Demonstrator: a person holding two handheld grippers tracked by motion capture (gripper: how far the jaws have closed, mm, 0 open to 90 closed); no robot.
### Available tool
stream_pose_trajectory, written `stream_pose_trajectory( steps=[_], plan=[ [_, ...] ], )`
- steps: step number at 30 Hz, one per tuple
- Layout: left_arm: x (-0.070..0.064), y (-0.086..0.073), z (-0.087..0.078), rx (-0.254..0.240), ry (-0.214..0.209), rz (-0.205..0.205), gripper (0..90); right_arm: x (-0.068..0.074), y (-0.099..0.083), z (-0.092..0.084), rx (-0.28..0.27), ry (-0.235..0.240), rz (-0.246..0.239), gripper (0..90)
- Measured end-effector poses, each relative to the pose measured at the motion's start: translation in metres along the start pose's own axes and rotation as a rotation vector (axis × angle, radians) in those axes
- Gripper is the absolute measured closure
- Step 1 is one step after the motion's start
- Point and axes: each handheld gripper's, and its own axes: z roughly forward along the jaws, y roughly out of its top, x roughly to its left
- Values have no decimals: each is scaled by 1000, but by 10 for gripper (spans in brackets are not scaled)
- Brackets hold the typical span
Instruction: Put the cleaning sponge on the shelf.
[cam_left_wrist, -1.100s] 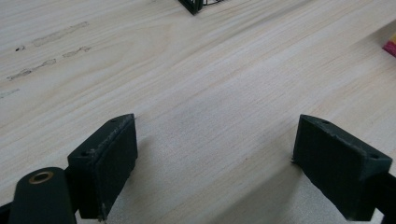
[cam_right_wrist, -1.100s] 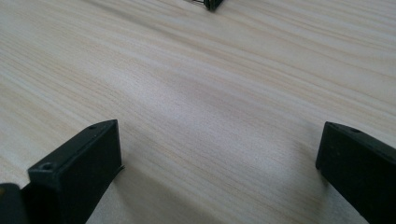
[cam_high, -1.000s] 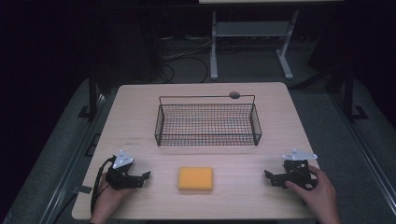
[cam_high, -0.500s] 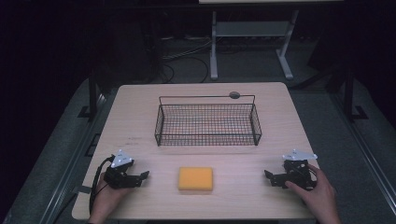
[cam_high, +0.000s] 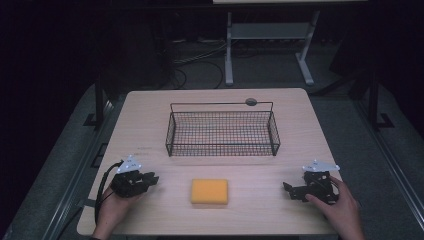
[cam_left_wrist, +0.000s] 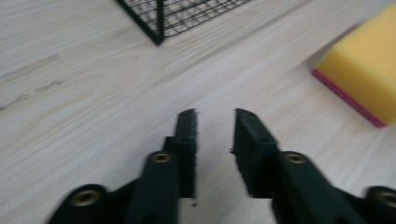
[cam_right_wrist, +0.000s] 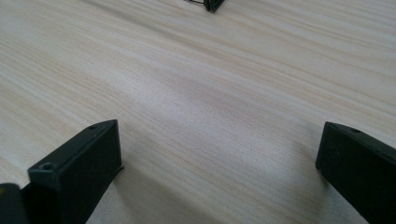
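A yellow sponge (cam_high: 209, 191) with a pink underside (cam_left_wrist: 362, 74) lies flat on the wooden table near its front edge, between my two grippers. My left gripper (cam_high: 152, 178) is held in a hand at the front left and points toward the sponge. Its jaws (cam_left_wrist: 215, 114) have just been closing and stand a narrow gap apart, with nothing between them. My right gripper (cam_high: 287, 190) rests at the front right, also facing the sponge, its jaws (cam_right_wrist: 219, 135) wide open over bare wood.
A black wire basket (cam_high: 222, 150) stands in the middle of the table (cam_high: 150, 120), behind the sponge; its corner shows in the left gripper view (cam_left_wrist: 187, 11) and the right gripper view (cam_right_wrist: 210, 4). A small round grey cap (cam_high: 251, 102) sits behind it.
The left gripper's jaws have drawn closer together and the gripper has risen a little. The right gripper and the sponge have not moved.
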Motion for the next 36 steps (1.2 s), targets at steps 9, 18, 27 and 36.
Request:
stream_pose_trajectory(
  steps=[9,18,27,36],
  plan=[
    [-13,25,-1,83,-79,33,896,0,0,0,0,0,0,0],
    [-30,46,2,127,-140,97,897,0,0,0,0,0,0,0],
    [-45,66,12,136,-188,139,897,0,0,0,0,0,0,0],
    [-62,87,23,132,-245,181,897,0,0,0,0,0,0,0]
  ],
)
